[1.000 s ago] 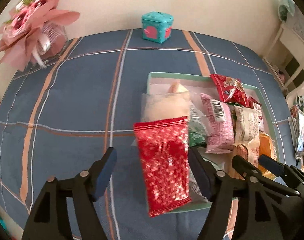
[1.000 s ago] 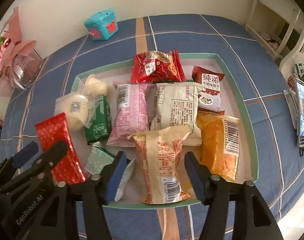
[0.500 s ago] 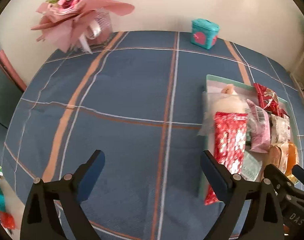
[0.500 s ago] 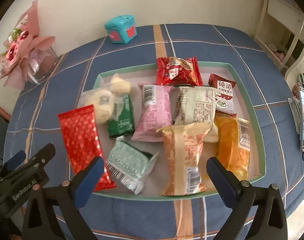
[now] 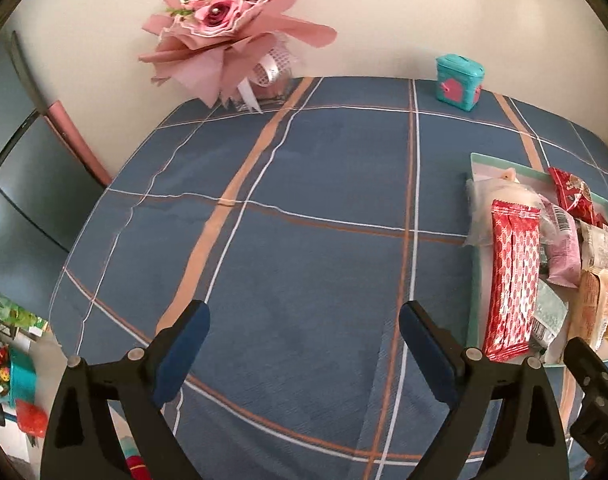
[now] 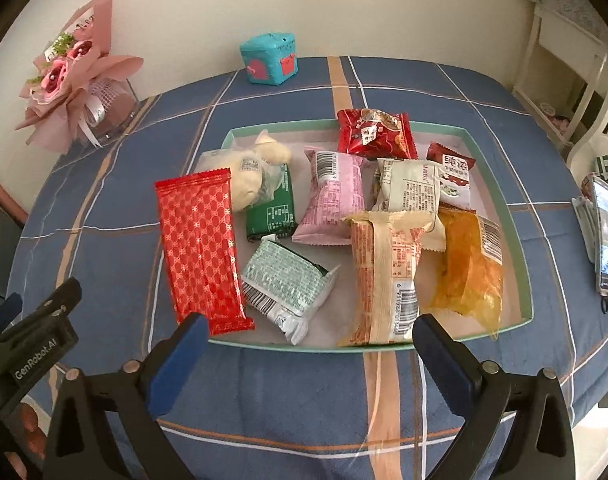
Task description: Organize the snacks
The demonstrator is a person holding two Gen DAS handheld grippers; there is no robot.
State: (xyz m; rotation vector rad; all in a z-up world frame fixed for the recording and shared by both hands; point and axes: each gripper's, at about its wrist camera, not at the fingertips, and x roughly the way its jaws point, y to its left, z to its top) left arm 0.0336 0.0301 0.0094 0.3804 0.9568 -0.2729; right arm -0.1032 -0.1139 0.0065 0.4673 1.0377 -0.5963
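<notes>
Both grippers, left gripper (image 5: 304,344) and right gripper (image 6: 308,356), have just spread their jaws and hold nothing; the red packet (image 6: 200,250) lies released ahead, half over the tray (image 6: 500,184) rim.

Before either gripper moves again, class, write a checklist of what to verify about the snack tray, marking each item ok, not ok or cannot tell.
1. Left gripper open, nothing between the fingers: ok.
2. Right gripper open, empty: ok.
3. Red patterned packet fully inside the tray: not ok, it overhangs the left rim.
4. Orange packet inside the tray: ok.
5. Snacks sorted neatly: not ok, several overlap.
6. Any snacks left outside the tray: cannot tell.
</notes>
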